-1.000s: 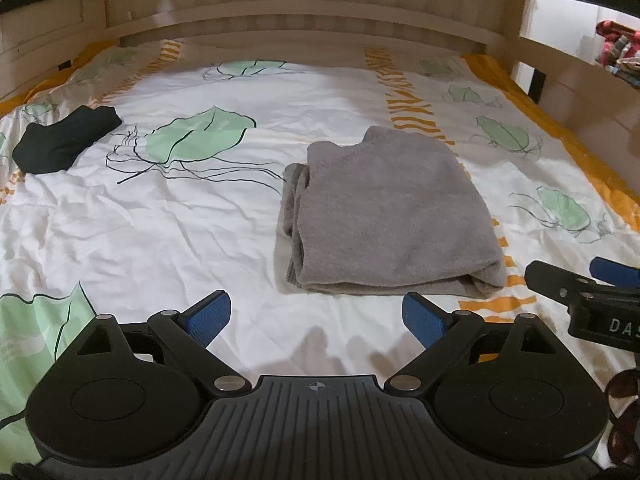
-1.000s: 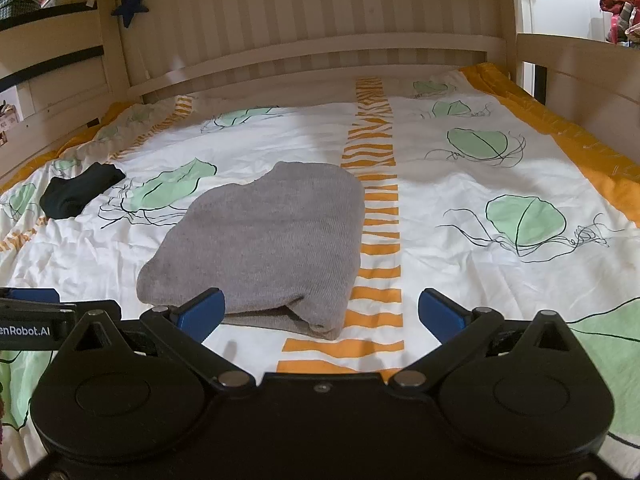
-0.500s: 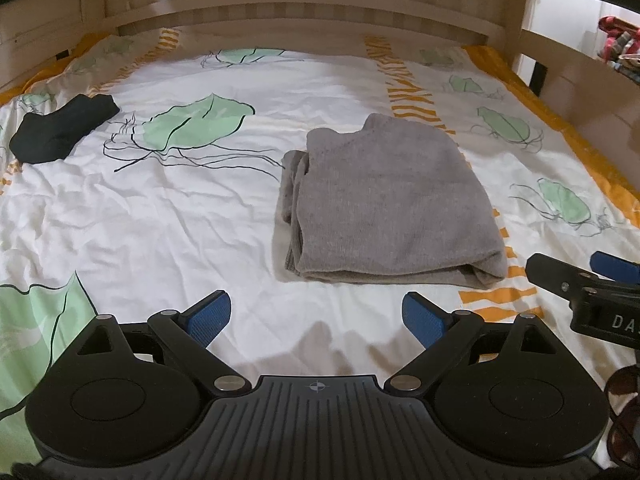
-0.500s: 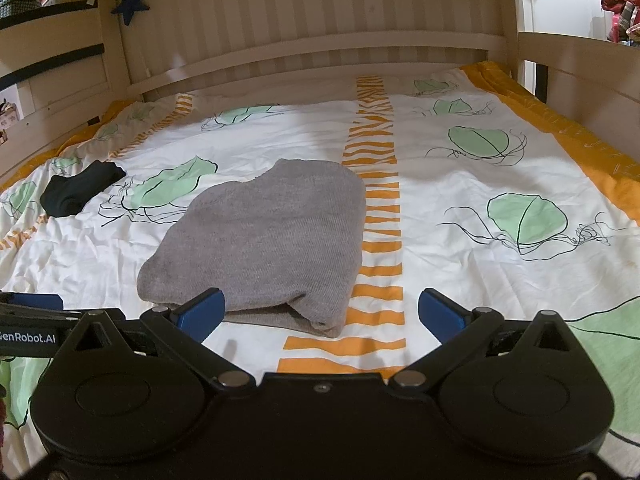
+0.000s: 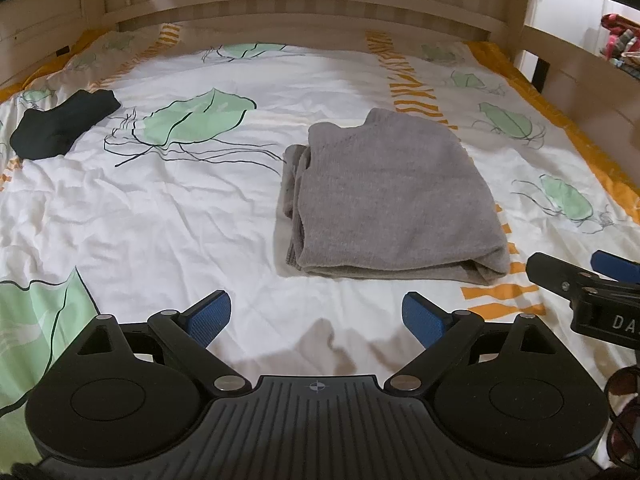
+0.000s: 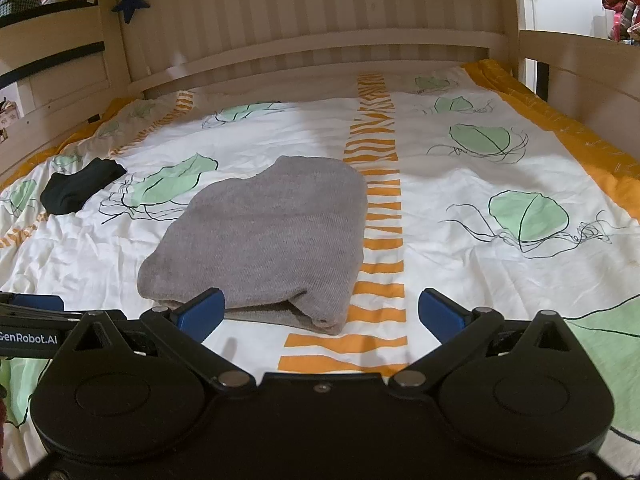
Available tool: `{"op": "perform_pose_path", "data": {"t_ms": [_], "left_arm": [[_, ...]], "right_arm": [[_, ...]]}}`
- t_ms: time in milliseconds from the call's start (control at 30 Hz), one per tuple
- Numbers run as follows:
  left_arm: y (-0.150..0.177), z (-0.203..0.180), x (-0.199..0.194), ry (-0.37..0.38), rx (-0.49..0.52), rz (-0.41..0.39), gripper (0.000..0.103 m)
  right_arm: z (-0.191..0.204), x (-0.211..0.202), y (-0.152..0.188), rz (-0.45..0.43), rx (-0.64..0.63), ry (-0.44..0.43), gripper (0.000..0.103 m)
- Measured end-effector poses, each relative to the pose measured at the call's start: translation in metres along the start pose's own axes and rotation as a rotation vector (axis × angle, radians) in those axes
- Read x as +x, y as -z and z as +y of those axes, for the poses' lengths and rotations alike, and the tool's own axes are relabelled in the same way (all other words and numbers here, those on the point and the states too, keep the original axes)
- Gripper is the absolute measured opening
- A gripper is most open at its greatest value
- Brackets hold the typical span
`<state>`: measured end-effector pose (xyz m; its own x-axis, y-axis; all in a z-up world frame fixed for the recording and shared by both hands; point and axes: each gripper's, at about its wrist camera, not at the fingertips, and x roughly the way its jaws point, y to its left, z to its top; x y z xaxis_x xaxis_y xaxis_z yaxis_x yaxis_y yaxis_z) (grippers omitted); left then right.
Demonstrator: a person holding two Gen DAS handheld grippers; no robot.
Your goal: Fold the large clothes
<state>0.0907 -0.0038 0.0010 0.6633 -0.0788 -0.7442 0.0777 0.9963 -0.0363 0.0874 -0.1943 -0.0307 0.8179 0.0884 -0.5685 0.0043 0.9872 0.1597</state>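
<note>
Two sets of black tongs with blue pads are in view, and both stand wide apart with nothing between them. The left tongs [image 5: 317,314] hover low over the white bedsheet printed with green leaves and orange stripes [image 5: 160,240]; the right tongs [image 6: 320,312] do likewise, just beside the left pair.

The grey knitted garment, folded into a compact rectangle [image 5: 390,200], lies flat on the bed ahead of both tongs, offset toward the right finger of the left pair and toward the left finger of the right pair. Its rounded fold faces the tongs and its stacked loose edges sit along the side away from the right tongs. Judged from this lie, the fold is finished and the tongs are held clear and open because nothing remains to grip; the garment's placement mid-bed leaves it free of the rails.

A small black cloth item, bunched [image 5: 64,128], lies well apart, far ahead and off to the left of both tongs. It may be a sock or a folded garment; the view is too small to tell.

Writing: in the right wrist view the left tool's body reads "GenRobot.AI", first letter partly cut off. In the left wrist view the right tool's body shows "DA", the rest out of frame.
</note>
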Motion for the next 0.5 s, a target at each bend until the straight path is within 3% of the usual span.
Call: {"op": "perform_pose_path", "data": {"t_ms": [500], "left_arm": [[0.0008,0.0011,0.0013,-0.002,-0.003,0.006,0.093]], "right_arm": [[-0.001,0.0028,0.0005,0.009,-0.005,-0.004,0.102]]}}
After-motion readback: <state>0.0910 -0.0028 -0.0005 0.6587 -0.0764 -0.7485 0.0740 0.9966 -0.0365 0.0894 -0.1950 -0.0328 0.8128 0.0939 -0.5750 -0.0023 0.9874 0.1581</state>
